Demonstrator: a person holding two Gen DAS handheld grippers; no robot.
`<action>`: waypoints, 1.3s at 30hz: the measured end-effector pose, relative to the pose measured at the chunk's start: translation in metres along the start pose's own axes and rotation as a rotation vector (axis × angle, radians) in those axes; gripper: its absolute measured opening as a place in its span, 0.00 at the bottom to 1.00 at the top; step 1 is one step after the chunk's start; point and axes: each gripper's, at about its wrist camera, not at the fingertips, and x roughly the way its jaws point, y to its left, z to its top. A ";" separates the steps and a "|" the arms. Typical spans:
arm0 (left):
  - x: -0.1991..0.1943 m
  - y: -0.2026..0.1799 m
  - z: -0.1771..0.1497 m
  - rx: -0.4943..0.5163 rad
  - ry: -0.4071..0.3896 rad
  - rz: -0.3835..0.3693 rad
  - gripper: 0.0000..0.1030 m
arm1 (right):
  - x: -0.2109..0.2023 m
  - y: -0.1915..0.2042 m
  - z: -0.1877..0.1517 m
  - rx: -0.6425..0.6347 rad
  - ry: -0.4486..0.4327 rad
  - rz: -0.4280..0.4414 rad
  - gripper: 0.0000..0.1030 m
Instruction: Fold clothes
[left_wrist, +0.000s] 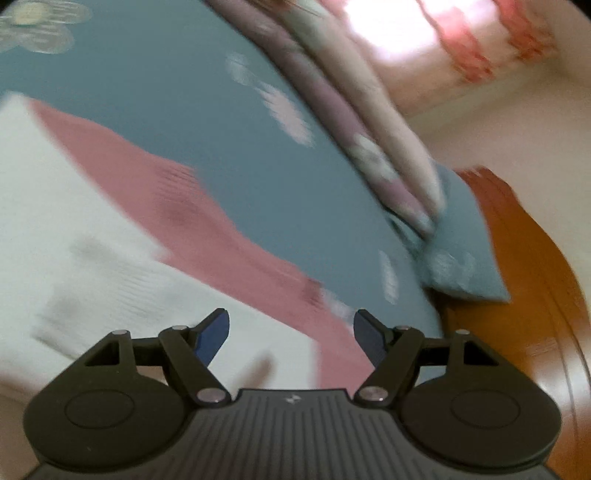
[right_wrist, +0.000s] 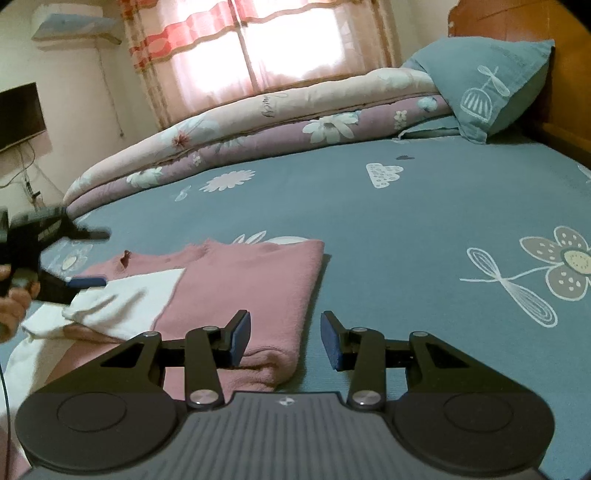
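A pink garment (right_wrist: 243, 280) with a white part (right_wrist: 129, 299) lies partly folded on the blue flowered sheet (right_wrist: 406, 229). My right gripper (right_wrist: 285, 338) hovers open over its near right corner, and the pads press on nothing. At the left edge of the right wrist view a hand holds my left gripper (right_wrist: 98, 258), jaws wide, just above the white part. In the blurred left wrist view the left gripper (left_wrist: 290, 332) is open over the white cloth (left_wrist: 74, 221) and the pink cloth (left_wrist: 221, 229), with nothing held.
A rolled floral quilt (right_wrist: 258, 125) lies along the far side of the bed, with a blue pillow (right_wrist: 487, 85) against the wooden headboard (right_wrist: 561, 92). Behind are a curtained window (right_wrist: 258, 44) and a dark screen (right_wrist: 18, 114) on the wall.
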 end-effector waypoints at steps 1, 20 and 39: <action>0.010 -0.011 -0.008 0.020 0.029 -0.030 0.72 | 0.000 0.000 0.000 -0.001 0.000 -0.001 0.46; 0.045 -0.048 -0.053 0.039 0.165 -0.123 0.76 | -0.009 -0.003 0.002 0.008 -0.022 0.006 0.50; 0.042 -0.073 -0.071 0.116 0.174 -0.073 0.76 | -0.006 -0.017 0.005 0.033 0.015 -0.064 0.54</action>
